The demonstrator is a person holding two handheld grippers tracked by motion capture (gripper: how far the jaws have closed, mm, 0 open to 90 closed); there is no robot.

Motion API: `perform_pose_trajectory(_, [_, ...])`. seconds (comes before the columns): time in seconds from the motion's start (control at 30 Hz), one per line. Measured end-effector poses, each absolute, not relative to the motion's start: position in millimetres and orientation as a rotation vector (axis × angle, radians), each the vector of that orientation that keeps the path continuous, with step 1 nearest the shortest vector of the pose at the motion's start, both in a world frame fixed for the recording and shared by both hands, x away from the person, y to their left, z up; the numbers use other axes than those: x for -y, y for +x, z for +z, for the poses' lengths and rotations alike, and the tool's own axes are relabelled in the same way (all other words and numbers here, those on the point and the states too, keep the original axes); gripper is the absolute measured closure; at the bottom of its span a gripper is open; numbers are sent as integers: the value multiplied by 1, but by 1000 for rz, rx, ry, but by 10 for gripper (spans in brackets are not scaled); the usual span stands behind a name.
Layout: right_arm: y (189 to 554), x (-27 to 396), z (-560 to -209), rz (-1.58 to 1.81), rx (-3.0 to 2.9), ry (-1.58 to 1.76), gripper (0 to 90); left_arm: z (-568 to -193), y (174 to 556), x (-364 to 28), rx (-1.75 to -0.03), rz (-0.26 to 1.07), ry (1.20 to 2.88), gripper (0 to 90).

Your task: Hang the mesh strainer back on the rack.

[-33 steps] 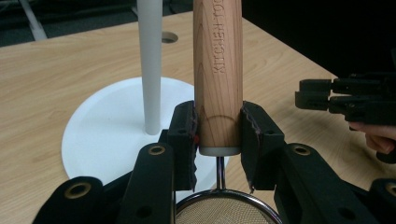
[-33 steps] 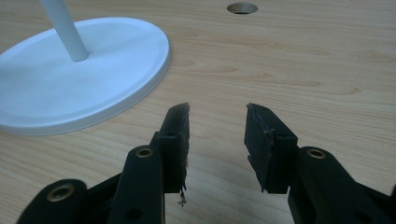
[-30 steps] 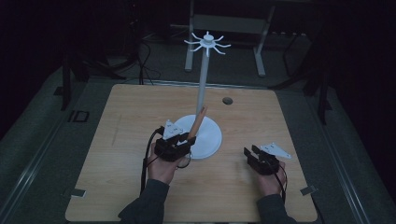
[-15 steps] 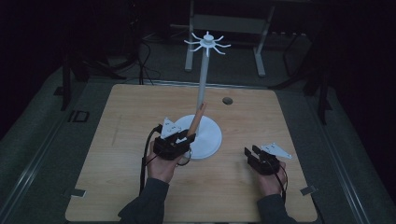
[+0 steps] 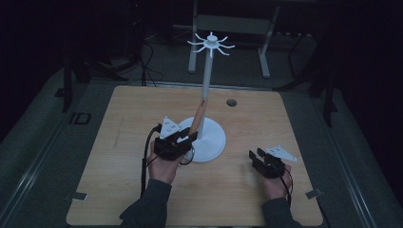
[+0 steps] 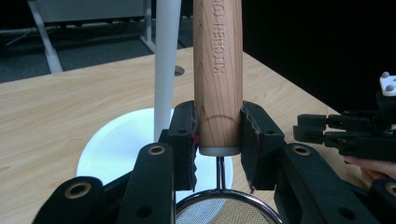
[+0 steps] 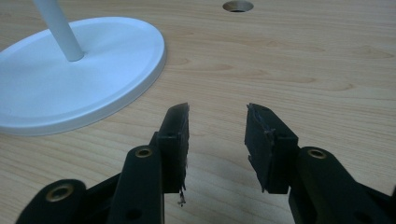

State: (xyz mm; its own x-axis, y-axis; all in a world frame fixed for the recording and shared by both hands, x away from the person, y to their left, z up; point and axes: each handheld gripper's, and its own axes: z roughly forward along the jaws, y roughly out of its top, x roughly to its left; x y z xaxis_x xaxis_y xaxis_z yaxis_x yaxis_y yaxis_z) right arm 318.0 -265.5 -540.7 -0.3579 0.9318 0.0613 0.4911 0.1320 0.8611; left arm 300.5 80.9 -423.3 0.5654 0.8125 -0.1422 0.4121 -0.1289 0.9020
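Left gripper view: wooden handle [image 6: 218,74] between fingers [image 6: 183,135].

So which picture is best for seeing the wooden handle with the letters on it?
The left gripper view: the wooden handle stands close up between the jaws, its stamped letters readable. In the high view the wooden handle is just a thin tilted stick beside the white pole.

a strainer with a round light-wood handle [image 6: 218,70] stamped "kitchen tool" stands clamped between the jaws of the left hand-held gripper [image 6: 218,133]; the handle rises steeply from the jaws, its top leaning toward the white pole [image 5: 207,90] of the hook stand; below the jaws a thin wire joins the handle's grey end cap to a metal-rimmed mesh bowl [image 6: 228,212]; the stand's round white base [image 5: 211,142] lies just beyond the hand-held gripper, on the surface.
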Motion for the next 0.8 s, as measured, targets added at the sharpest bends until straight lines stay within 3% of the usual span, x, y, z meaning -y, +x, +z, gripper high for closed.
perform_pose_trajectory(0.8, [318, 267, -542, 1149, -1910, 1373, 592, -410, 300, -86, -1015, 500, 1669, 684])
